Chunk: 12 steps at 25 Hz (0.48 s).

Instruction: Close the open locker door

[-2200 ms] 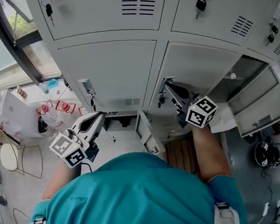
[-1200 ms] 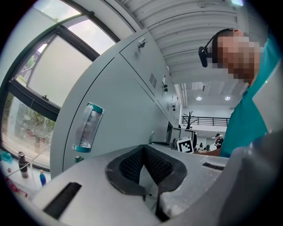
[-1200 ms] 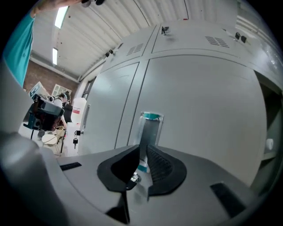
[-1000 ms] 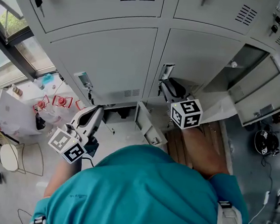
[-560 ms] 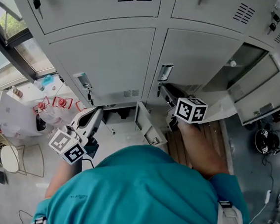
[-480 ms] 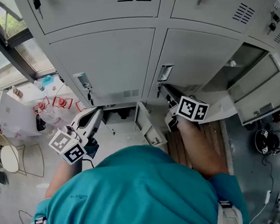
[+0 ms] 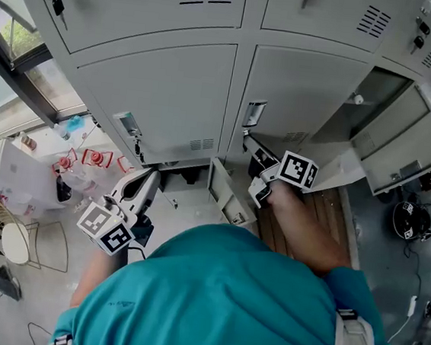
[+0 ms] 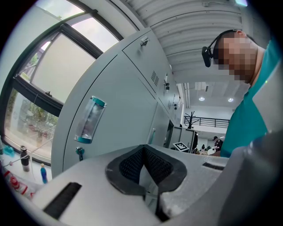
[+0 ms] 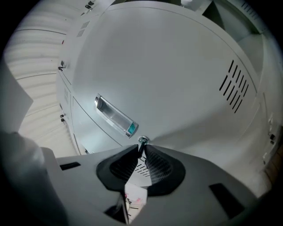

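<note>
The grey locker door (image 7: 308, 93) in front of me stands flush with its neighbours, its clear handle (image 7: 255, 112) at the left edge. Below the handle (image 9: 116, 117) a small key (image 9: 143, 140) sticks out of the lock. My right gripper (image 7: 249, 143) points level at it; its jaws have just been closing and the tips (image 9: 142, 149) pinch the key. My left gripper (image 7: 150, 176) hangs low at the left, away from the doors, shut on nothing (image 8: 143, 150). To the right, another locker (image 7: 374, 116) gapes with its door (image 7: 413, 154) swung out.
A small bottom-row door (image 7: 225, 193) also stands ajar between my hands. Red and white clutter (image 7: 86, 163) and a wire chair (image 7: 17, 243) sit on the floor at left under a window (image 7: 30, 41). Vent slots (image 9: 234, 86) mark the door's lower part.
The right gripper rolled about its own axis, the marker cube turning, and sank slightly toward the lock; its jaws narrowed onto the key. The left gripper stayed where it was.
</note>
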Motion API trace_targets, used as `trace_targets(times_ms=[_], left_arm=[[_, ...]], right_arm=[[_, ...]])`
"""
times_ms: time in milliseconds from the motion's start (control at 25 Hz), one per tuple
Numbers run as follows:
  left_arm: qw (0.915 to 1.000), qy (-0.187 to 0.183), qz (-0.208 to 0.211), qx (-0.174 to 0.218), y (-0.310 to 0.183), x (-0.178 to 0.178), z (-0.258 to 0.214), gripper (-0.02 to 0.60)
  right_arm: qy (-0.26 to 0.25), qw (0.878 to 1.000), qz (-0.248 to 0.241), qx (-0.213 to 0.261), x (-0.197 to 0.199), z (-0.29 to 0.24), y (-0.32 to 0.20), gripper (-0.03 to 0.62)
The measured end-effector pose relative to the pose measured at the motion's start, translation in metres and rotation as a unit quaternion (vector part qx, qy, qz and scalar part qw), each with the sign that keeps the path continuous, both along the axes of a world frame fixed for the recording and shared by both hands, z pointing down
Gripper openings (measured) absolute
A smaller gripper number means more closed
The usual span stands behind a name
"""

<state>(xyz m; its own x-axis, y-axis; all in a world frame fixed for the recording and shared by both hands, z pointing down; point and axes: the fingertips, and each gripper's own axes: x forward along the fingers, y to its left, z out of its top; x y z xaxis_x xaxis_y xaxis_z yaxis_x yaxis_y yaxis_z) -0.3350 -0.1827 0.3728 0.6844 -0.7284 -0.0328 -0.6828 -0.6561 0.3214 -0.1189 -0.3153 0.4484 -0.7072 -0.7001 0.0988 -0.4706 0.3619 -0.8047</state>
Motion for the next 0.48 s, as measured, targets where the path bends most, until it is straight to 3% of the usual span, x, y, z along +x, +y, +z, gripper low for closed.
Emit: trace_targets(times_ms=[320,480], left_arm=[[1.0,0.001,-0.002,-0.003,-0.001,0.002,0.0,0.005],[1.0,0.0,-0.003,-0.004,-0.003,0.003,0.002,0.005]], right_arm=[[-0.025,1.0,0.007,-0.011,0.0,0.0,-0.008,0.048],[-0.007,1.0,0.007,0.0,-0.003,-0.001,-0.012,0.044]])
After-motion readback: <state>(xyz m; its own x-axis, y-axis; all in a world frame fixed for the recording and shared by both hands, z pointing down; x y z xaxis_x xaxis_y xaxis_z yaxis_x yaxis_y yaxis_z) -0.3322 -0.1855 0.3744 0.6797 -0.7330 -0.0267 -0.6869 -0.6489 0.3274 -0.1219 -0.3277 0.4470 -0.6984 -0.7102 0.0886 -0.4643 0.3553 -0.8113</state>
